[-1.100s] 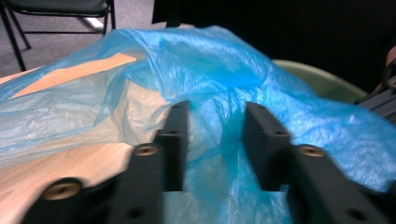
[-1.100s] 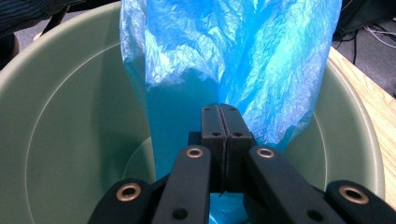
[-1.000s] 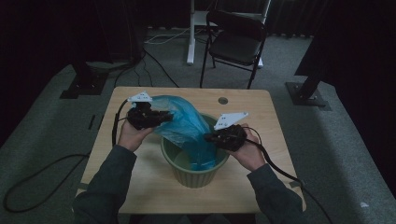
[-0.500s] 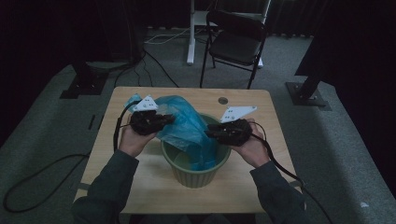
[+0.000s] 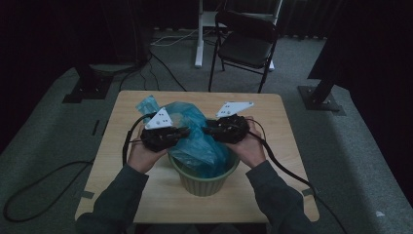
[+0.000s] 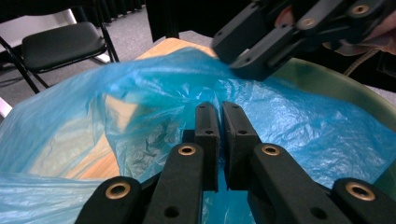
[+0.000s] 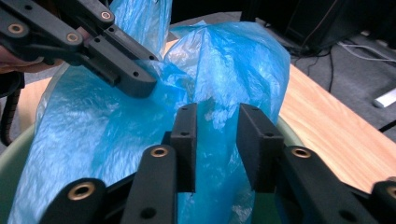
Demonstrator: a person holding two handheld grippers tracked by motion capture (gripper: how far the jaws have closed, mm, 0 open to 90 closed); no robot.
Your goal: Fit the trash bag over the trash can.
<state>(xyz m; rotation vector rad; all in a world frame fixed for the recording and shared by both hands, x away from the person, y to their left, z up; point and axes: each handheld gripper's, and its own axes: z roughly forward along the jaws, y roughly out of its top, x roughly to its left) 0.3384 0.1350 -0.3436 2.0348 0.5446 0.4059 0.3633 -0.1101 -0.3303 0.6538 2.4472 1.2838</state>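
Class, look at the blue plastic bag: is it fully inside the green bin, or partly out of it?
Partly out. The blue plastic bag sits in the green bin but billows above its rim and drapes back onto the table.

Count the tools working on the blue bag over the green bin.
2. The left tool is shut on the blue bag at the green bin's left side; the right tool, jaws apart, is at its right side.

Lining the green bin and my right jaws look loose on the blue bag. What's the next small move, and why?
Probably close the right gripper on the fold of the blue bag that stands between its open jaws, which have just been opening. The left gripper is pinched on the film, so a second hold would let you spread the bag's mouth over the green bin's rim.
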